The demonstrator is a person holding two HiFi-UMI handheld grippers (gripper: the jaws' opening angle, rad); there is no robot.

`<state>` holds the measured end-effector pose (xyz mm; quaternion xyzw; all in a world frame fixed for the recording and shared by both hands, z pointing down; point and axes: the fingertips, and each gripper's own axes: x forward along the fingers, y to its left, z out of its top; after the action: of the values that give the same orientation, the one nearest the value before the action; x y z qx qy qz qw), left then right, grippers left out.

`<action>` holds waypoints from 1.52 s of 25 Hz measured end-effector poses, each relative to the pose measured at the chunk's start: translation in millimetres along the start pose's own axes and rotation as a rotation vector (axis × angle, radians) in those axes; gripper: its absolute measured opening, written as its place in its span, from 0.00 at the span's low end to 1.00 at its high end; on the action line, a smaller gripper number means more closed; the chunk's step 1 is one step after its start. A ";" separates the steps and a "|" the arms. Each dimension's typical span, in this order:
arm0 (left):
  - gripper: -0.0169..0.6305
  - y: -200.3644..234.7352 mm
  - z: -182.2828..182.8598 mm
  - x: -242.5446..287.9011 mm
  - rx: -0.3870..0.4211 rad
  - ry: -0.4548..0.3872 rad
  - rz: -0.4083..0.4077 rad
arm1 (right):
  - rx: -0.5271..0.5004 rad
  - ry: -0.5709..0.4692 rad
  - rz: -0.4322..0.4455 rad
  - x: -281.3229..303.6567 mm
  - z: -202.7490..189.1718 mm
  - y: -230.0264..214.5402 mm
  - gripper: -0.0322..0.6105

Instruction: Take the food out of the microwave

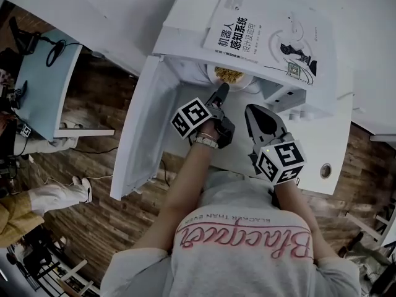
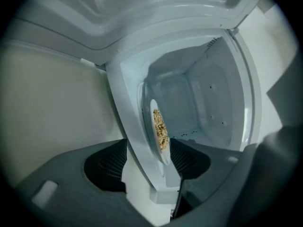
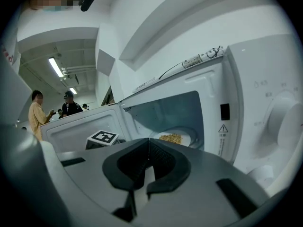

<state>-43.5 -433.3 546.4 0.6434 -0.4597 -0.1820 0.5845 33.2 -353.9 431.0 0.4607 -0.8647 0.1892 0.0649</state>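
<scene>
The left gripper (image 1: 221, 90) reaches into the microwave (image 1: 185, 23) with its jaws apart. The rim of the plate (image 2: 164, 155) stands between them, and whether they touch it cannot be told. Yellowish food (image 2: 160, 129) lies on the plate, inside the cavity. The right gripper (image 3: 149, 143) hovers outside at 4 o'clock of the opening, jaws together and empty. The door (image 1: 139, 135) swings out at 8 o'clock, and a book (image 1: 266, 36) lies on top. The white bench (image 1: 328, 147) stands on a wooden floor (image 1: 93, 184).
</scene>
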 end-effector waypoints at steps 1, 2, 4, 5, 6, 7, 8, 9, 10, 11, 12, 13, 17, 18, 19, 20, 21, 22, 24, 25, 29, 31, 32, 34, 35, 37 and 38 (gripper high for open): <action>0.48 3.9 0.4 2.8 -0.015 -0.004 0.017 | 0.001 0.000 -0.001 0.8 0.9 -1.4 0.07; 0.47 7.8 0.5 4.9 -0.032 -0.008 0.031 | 0.001 0.001 -0.001 1.4 1.8 -2.6 0.07; 0.47 11.7 0.8 7.5 -0.067 -0.018 0.041 | 0.001 0.003 -0.003 2.2 2.6 -4.7 0.07; 0.47 11.5 1.2 8.3 -0.081 -0.024 0.039 | 0.001 0.006 -0.004 2.4 2.5 -5.8 0.07; 0.45 10.5 1.6 9.0 -0.092 -0.029 0.035 | 0.000 0.009 -0.006 2.5 2.2 -6.8 0.07; 0.42 9.2 2.1 9.4 -0.106 -0.035 0.030 | -0.002 0.013 -0.007 2.4 1.9 -7.6 0.07; 0.39 8.3 2.5 9.4 -0.125 -0.040 0.028 | -0.003 0.015 -0.008 2.1 1.9 -8.2 0.07; 0.37 8.3 2.9 9.2 -0.144 -0.044 0.030 | -0.004 0.017 -0.009 1.7 2.0 -8.7 0.07; 0.36 8.8 3.2 8.8 -0.157 -0.046 0.033 | -0.005 0.018 -0.011 1.2 2.4 -9.3 0.07; 0.36 9.4 3.2 8.3 -0.162 -0.045 0.038 | -0.004 0.018 -0.013 0.5 2.9 -9.8 0.07; 0.34 9.6 3.2 7.6 -0.160 -0.044 0.042 | -0.004 0.019 -0.015 -0.1 3.4 -10.1 0.07; 0.32 8.9 3.3 6.4 -0.155 -0.045 0.044 | -0.003 0.019 -0.017 -0.8 3.9 -10.1 0.07; 0.22 1.3 4.2 0.4 -0.140 -0.052 0.038 | -0.007 0.024 -0.011 -3.9 4.6 -7.1 0.07; 0.19 0.3 4.0 -0.6 -0.141 -0.053 0.037 | -0.008 0.025 -0.009 -4.8 4.6 -6.2 0.07; 0.17 -0.5 3.9 -1.4 -0.143 -0.056 0.035 | -0.010 0.026 -0.007 -5.7 4.8 -5.4 0.07; 0.16 -1.4 4.3 -2.1 -0.148 -0.060 0.030 | -0.011 0.026 -0.006 -6.5 5.5 -4.5 0.07; 0.15 -3.1 5.2 -2.8 -0.153 -0.067 0.022 | -0.014 0.025 -0.004 -7.4 6.6 -3.5 0.07; 0.12 -5.3 6.4 -3.6 -0.160 -0.075 0.012 | -0.017 0.024 -0.002 -8.5 7.9 -2.6 0.07; 0.06 -9.0 7.8 -5.6 -0.180 -0.087 -0.004 | -0.021 0.022 0.000 -11.5 10.1 -1.1 0.07; 0.06 -10.4 7.9 -6.8 -0.190 -0.089 -0.014 | -0.022 0.021 0.001 -13.2 10.9 -0.5 0.07; 0.05 -15.9 7.6 -13.3 -0.186 -0.094 -0.044 | -0.024 0.020 0.009 -19.0 12.0 3.2 0.07; 0.05 -18.1 6.0 -17.9 -0.181 -0.096 -0.051 | -0.027 0.019 0.018 -21.9 12.1 6.8 0.07; 0.05 -19.8 5.3 -20.7 -0.184 -0.099 -0.060 | -0.028 0.018 0.022 -23.3 12.2 8.9 0.07; 0.05 -24.4 5.1 -26.7 -0.185 -0.110 -0.082 | -0.032 0.013 0.031 -26.3 13.1 12.9 0.07; 0.05 -26.9 5.2 -30.0 -0.181 -0.116 -0.091 | -0.036 0.010 0.034 -28.2 13.8 15.0 0.07; 0.05 -31.9 4.5 -37.3 -0.174 -0.122 -0.101 | -0.044 0.001 0.040 -32.8 16.1 19.4 0.07; 0.05 -34.3 3.7 -41.6 -0.174 -0.125 -0.104 | -0.046 -0.007 0.043 -35.4 18.2 21.5 0.07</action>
<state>-54.7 -405.6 501.3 0.6005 -0.4437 -0.2908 0.5982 36.7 -322.8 398.3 0.4411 -0.8787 0.1693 0.0685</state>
